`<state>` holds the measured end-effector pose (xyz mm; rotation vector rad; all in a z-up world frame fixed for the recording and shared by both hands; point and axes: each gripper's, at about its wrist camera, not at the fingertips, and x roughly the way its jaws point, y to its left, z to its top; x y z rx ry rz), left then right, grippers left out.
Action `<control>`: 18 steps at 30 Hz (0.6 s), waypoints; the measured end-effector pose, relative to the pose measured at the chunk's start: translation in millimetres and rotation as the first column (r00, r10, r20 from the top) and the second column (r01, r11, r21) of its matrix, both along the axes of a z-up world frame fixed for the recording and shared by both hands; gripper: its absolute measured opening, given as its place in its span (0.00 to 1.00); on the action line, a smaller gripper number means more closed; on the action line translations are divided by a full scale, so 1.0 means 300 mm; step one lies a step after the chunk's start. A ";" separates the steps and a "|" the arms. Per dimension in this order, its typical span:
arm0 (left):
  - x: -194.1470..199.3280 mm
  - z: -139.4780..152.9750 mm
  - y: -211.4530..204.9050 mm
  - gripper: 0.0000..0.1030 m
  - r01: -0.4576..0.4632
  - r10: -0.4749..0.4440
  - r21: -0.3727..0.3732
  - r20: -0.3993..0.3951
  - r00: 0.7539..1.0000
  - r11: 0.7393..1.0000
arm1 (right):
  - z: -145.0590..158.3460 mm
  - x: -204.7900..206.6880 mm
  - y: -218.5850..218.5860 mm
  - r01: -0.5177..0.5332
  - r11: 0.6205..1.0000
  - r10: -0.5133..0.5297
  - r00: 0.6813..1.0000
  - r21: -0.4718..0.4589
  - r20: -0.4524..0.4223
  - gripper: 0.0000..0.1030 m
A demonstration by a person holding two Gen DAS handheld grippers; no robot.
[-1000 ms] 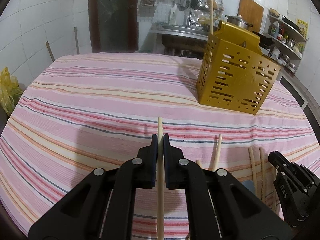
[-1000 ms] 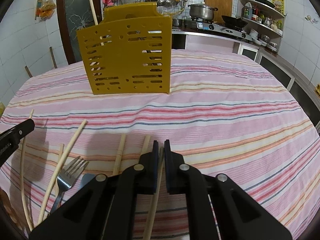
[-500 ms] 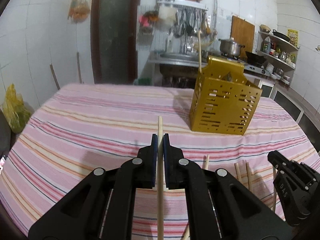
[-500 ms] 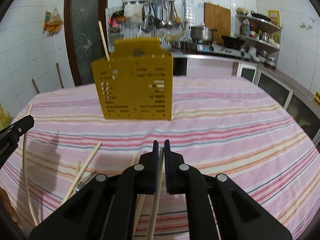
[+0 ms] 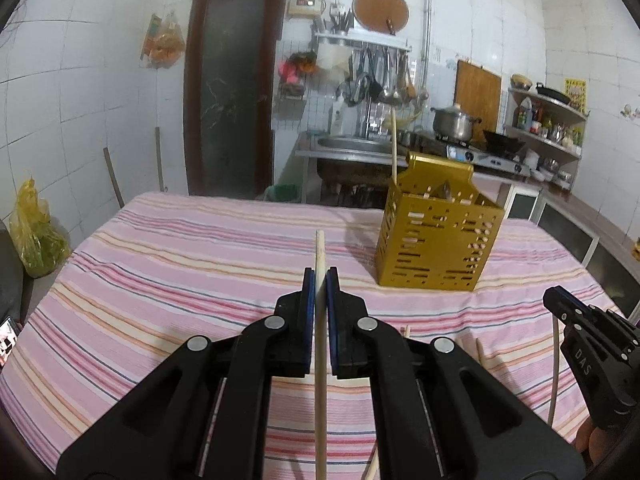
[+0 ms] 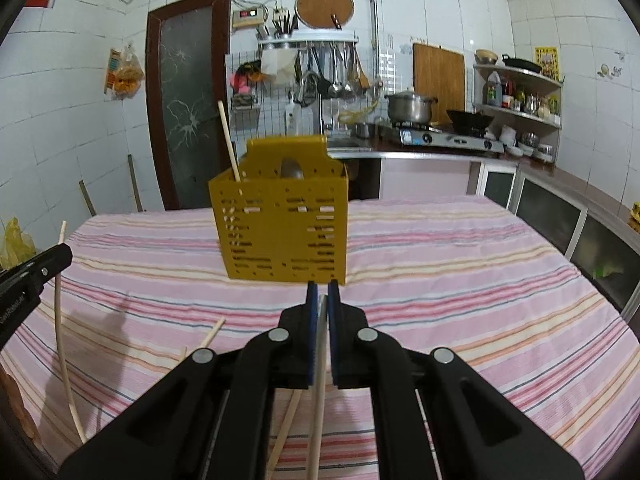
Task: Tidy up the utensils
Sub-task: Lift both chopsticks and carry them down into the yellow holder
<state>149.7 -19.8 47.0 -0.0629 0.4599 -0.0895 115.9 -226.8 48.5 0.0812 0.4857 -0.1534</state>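
Observation:
My left gripper (image 5: 320, 274) is shut on a wooden chopstick (image 5: 320, 400) whose tip sticks out past the pads, above the pink striped tablecloth (image 5: 180, 272). My right gripper (image 6: 322, 288) is shut on another chopstick (image 6: 316, 420), lifted off the table. The gold perforated utensil holder (image 5: 436, 240) stands ahead right of the left gripper and straight ahead of the right one (image 6: 280, 232). One chopstick (image 6: 229, 144) and a spoon (image 6: 291, 170) stand in it. Loose chopsticks (image 6: 212, 332) lie on the cloth below the grippers.
In the left wrist view the right gripper (image 5: 560, 308) shows at the right edge; in the right wrist view the left gripper (image 6: 48, 264) shows at the left edge. A sink and stove counter (image 6: 440, 148) run behind the table. A yellow bag (image 5: 34, 232) hangs off the table's left.
Both grippers have risen off the cloth with their chopsticks and tipped upward, so more of the kitchen wall shows. The fork and loose chopsticks have dropped toward the bottom of view.

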 end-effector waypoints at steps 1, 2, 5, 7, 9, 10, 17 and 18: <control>-0.005 0.003 0.004 0.04 0.001 -0.001 -0.005 0.008 1.000 1.000 | 0.008 -0.009 -0.001 -0.001 1.000 0.001 1.000 0.001 0.016 0.05; -0.013 0.010 0.012 0.04 0.002 -0.002 -0.012 0.017 1.000 1.000 | 0.012 -0.016 0.000 0.000 1.000 0.000 1.000 0.001 0.026 0.05; -0.025 0.020 0.025 0.04 0.011 -0.011 -0.022 0.032 0.999 1.000 | 0.020 -0.038 0.002 0.002 1.000 -0.002 0.998 0.004 0.057 0.05; -0.032 0.026 0.026 0.04 0.017 -0.016 -0.022 0.045 0.999 1.000 | 0.028 -0.051 0.000 0.001 1.000 -0.002 0.997 0.004 0.078 0.05; -0.046 0.034 0.031 0.04 0.018 -0.017 -0.023 0.062 0.998 1.000 | 0.037 -0.057 -0.006 -0.001 1.000 0.000 0.995 0.010 0.096 0.05; -0.049 0.036 0.032 0.04 0.019 -0.018 -0.024 0.066 0.998 1.000 | 0.045 -0.062 -0.010 -0.003 1.000 0.002 0.994 0.010 0.108 0.05; -0.087 0.059 0.024 0.04 0.029 -0.028 -0.009 0.113 0.993 1.000 | 0.086 -0.090 -0.046 -0.002 1.000 -0.002 0.984 0.021 0.177 0.05; -0.090 0.060 0.021 0.04 0.029 -0.029 -0.004 0.118 0.993 1.000 | 0.090 -0.091 -0.050 -0.001 1.000 -0.004 0.983 0.024 0.183 0.05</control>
